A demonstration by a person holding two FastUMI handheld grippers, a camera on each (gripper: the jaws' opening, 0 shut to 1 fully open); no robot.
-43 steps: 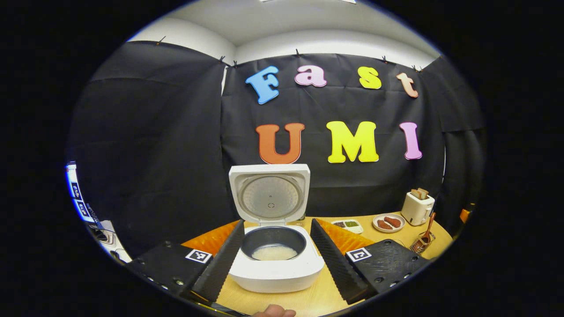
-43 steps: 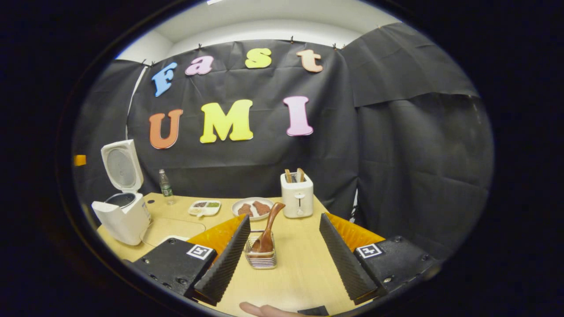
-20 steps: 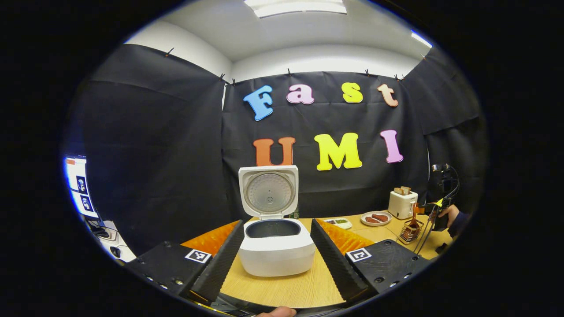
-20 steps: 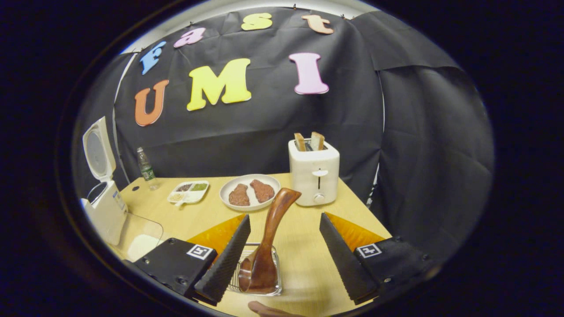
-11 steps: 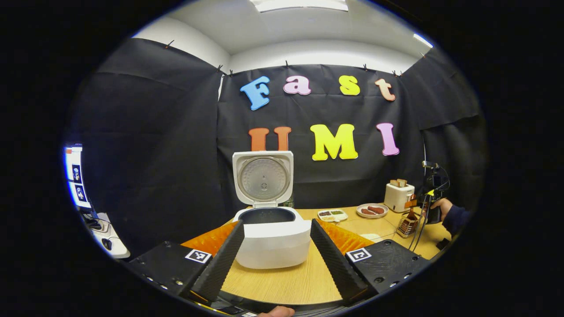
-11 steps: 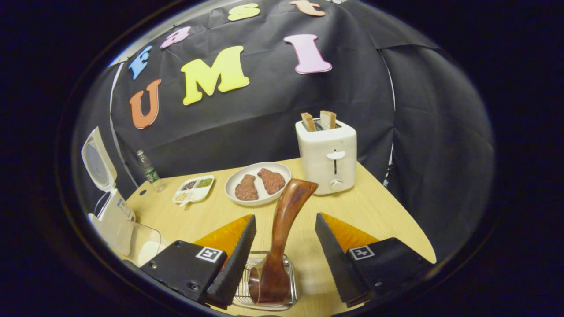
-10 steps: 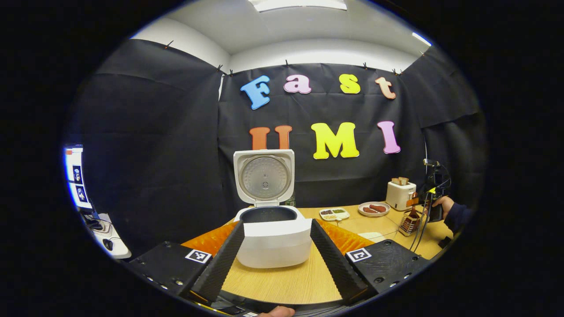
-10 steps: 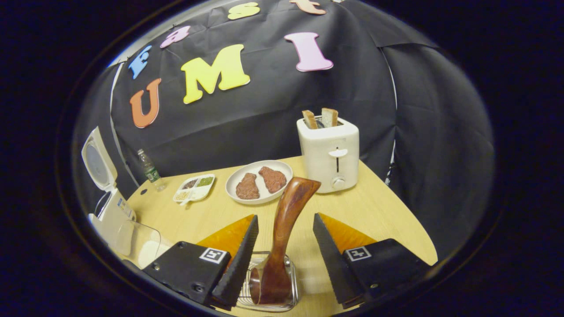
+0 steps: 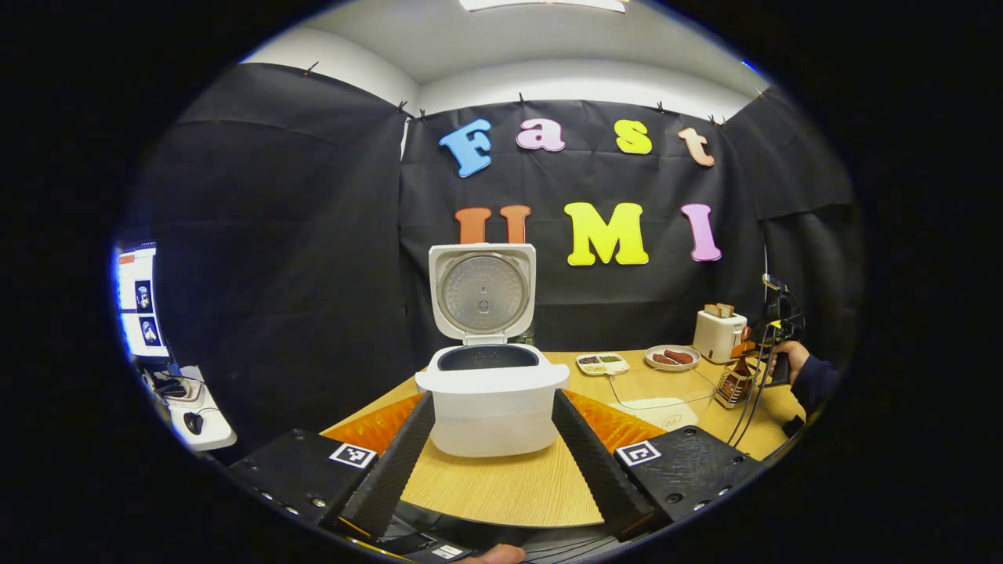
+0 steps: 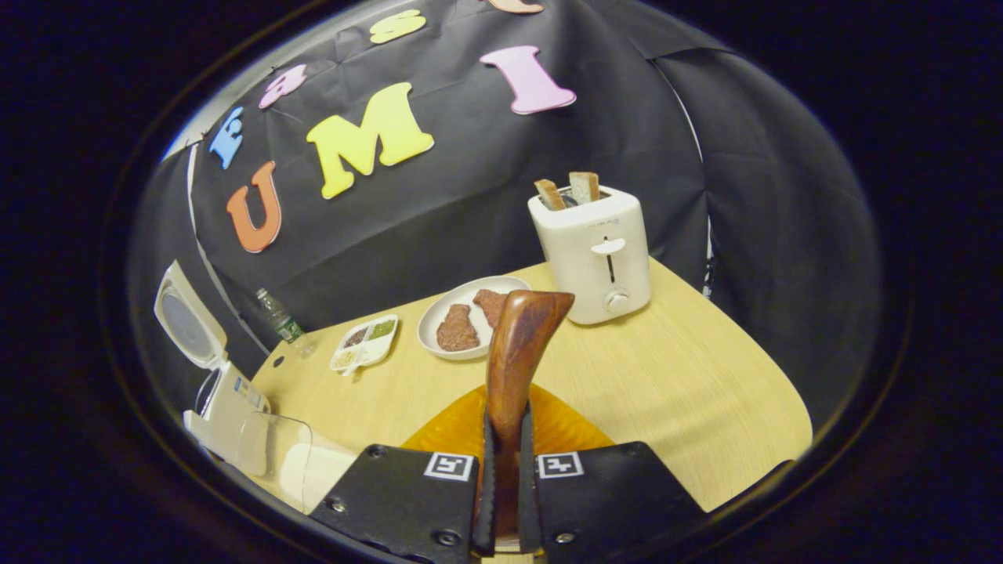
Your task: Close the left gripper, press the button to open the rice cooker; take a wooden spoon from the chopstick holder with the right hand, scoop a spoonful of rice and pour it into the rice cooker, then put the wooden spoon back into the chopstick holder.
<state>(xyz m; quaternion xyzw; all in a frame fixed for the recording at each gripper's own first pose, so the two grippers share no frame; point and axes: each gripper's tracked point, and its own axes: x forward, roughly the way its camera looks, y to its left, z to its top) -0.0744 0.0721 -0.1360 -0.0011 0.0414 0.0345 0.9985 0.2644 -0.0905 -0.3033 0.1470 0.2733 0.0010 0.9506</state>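
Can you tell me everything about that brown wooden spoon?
The wooden spoon is dark reddish-brown, smooth and glossy. Its handle widens into a rounded top that leans slightly right. The right claw is shut on the handle, a ridged black finger on each side. Its scoop end is hidden below the claw. Behind it sits a plate of meat.

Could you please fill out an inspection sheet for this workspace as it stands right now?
Surface: wooden table, bare at its right end.
Job's things: rice cooker with lid up; wooden spoon clamped by its handle; chopstick holder near the table's right edge; clear rice container beside the cooker.
Clutter: toaster holding two slices; plate with two brown pieces; divided dish; bottle.
Grippers: left gripper open, facing the cooker; right gripper shut on the spoon.
Cables: dark cable hanging from the right gripper.
Surroundings: black cloth walls; monitor at far left.
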